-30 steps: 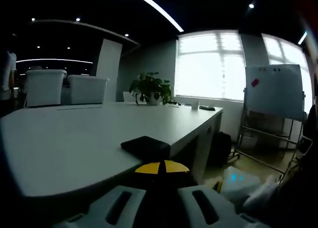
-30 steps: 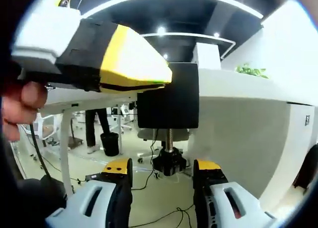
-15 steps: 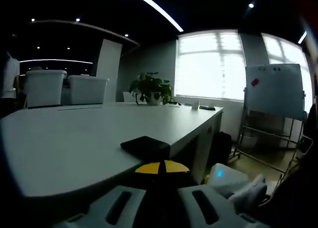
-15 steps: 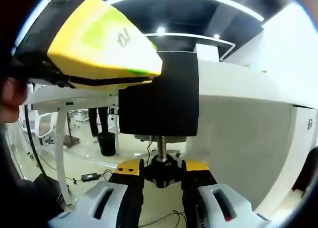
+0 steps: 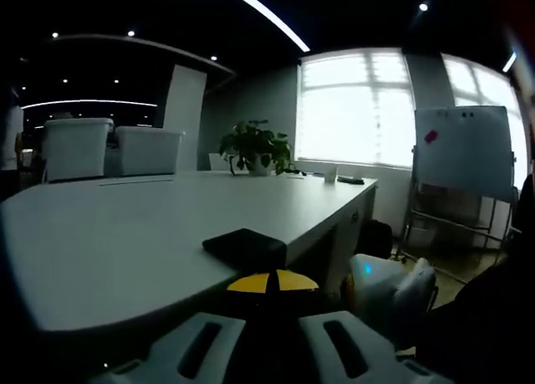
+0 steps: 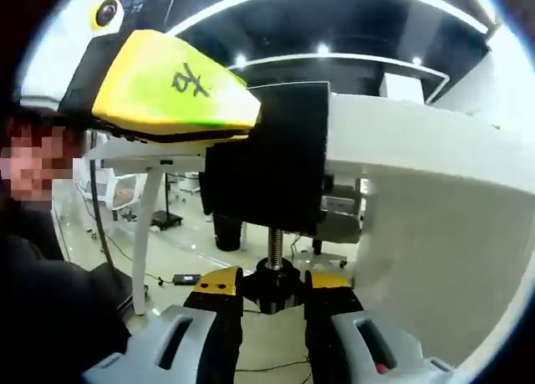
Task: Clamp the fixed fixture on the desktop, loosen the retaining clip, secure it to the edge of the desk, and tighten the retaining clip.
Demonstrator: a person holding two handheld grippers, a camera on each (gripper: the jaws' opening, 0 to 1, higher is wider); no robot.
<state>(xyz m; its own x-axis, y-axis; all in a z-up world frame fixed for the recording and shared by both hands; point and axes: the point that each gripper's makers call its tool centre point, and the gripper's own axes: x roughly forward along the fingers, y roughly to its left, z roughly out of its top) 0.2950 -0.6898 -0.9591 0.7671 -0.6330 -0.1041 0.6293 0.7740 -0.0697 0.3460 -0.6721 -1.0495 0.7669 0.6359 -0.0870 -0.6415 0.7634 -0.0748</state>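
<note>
Here the right gripper (image 6: 273, 277) has its yellow-tipped jaws pinching the black knob (image 6: 273, 289) at the bottom of the fixture's threaded screw (image 6: 274, 246), seen from below the desk's edge. Above the screw, the black fixture (image 6: 266, 165) wraps the edge of the white desk (image 6: 393, 141), its flat body hanging down against that edge. The left gripper (image 6: 167, 87), yellow-nosed with a black mark on it, comes in from the left and meets the fixture at its upper side, level with the desktop. Farther off under the desk stand a white desk leg (image 6: 142, 233) and a light floor with cables.

In the left gripper view, the left gripper (image 5: 272, 281) has its yellow tips pressed together at the near edge of the desk (image 5: 125, 225); what lies between them is hidden. Just past the tips, the fixture's black top plate (image 5: 245, 247) lies flat on the desktop at that edge. The right gripper (image 5: 386, 285), white with a small blue light, is below the desk edge to the right. Beyond, at the far edge of the desk, stands a potted plant (image 5: 254, 147), with two white bins (image 5: 107, 148) at the far left. A whiteboard (image 5: 461, 152) stands by the bright windows (image 5: 355, 108).
</note>
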